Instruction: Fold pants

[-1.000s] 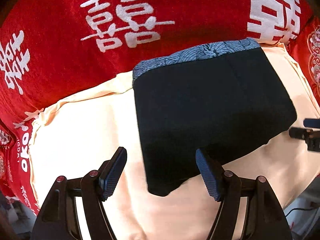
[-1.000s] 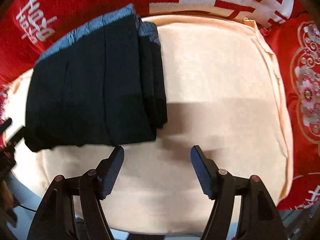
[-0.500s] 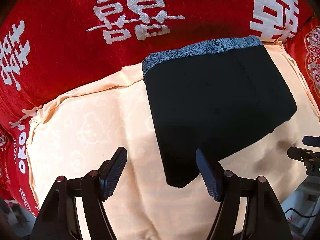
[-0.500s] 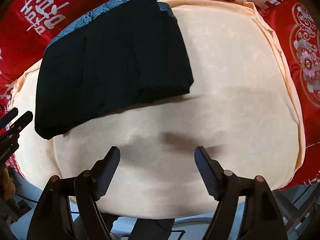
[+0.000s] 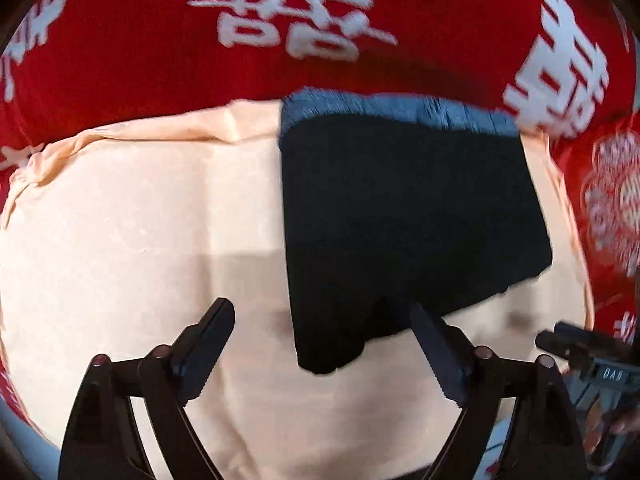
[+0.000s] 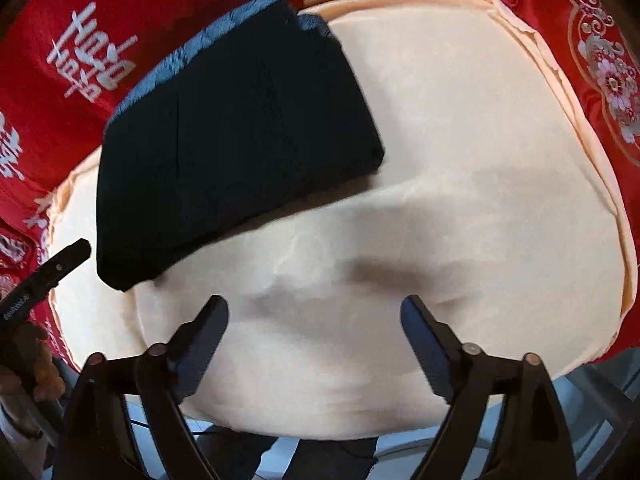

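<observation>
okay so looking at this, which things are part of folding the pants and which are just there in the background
Part of the job:
folded black pants
left gripper, open, holding nothing
right gripper, open, holding nothing

Just there:
peach cloth under the pants
red bedspread with white characters

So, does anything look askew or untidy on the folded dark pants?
Mostly tidy. The folded black pants lie flat on the peach cloth, but one near corner sticks out past the folded edge, so the bundle is uneven.
</observation>
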Motion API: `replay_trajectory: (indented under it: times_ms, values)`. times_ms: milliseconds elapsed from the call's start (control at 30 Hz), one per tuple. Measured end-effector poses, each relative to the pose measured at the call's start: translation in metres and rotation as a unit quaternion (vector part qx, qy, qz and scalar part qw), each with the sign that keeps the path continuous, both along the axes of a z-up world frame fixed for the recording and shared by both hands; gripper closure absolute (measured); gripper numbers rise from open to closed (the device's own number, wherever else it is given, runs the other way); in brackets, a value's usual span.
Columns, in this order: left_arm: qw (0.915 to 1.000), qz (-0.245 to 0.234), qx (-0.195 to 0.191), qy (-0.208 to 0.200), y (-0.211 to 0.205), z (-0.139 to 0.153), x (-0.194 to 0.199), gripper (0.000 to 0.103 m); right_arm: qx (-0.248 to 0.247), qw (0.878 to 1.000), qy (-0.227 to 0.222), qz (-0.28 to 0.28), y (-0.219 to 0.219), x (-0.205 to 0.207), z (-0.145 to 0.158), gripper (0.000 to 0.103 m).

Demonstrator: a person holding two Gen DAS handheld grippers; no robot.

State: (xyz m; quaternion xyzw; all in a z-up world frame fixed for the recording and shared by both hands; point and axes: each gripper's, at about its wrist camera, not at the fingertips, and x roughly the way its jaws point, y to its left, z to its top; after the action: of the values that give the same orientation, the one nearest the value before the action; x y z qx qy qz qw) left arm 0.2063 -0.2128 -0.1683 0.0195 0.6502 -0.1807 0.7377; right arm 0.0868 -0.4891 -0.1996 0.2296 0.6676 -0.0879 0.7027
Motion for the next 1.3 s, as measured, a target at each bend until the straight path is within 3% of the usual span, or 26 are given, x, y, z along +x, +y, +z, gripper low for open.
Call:
replay_trajectory:
  times_ms: [300, 500, 567, 733, 933, 1100, 1300]
  values:
    - [0.9982, 0.037, 0.036, 0.030, 0.006, -0.018, 0.015, 0.012, 0.024, 1.000, -0.001, -0.011, -0.024, 0.008, -0.001, 0.012]
    - [0.9959, 0.067, 0.030, 0.052, 0.016, -0.029, 0.029, 0.012, 0.073, 0.997, -0.019, -0.022, -0.035, 0.010, -0.009, 0.011]
    - [0.9943, 0.078, 0.023, 0.069, 0.018, -0.035, 0.034, 0.012, 0.083, 0.996, -0.023, -0.027, -0.039, 0.012, -0.011, 0.000]
    - [0.9933, 0.088, 0.019, 0.072, 0.017, -0.041, 0.041, 0.012, 0.097, 0.994, -0.032, -0.036, -0.051, 0.019, -0.016, 0.000]
    - [0.9938, 0.083, 0.032, 0.066, 0.009, -0.045, 0.055, 0.012, 0.082, 0.996, -0.033, -0.027, -0.071, 0.032, -0.016, 0.000]
    - [0.9945, 0.068, 0.019, 0.077, 0.003, -0.050, 0.069, 0.012, 0.077, 0.996, -0.039, -0.029, -0.088, 0.046, -0.018, 0.000]
    - [0.9954, 0.071, 0.015, 0.062, -0.001, -0.054, 0.086, 0.012, 0.075, 0.996, -0.040, -0.002, -0.100, 0.068, -0.026, 0.000]
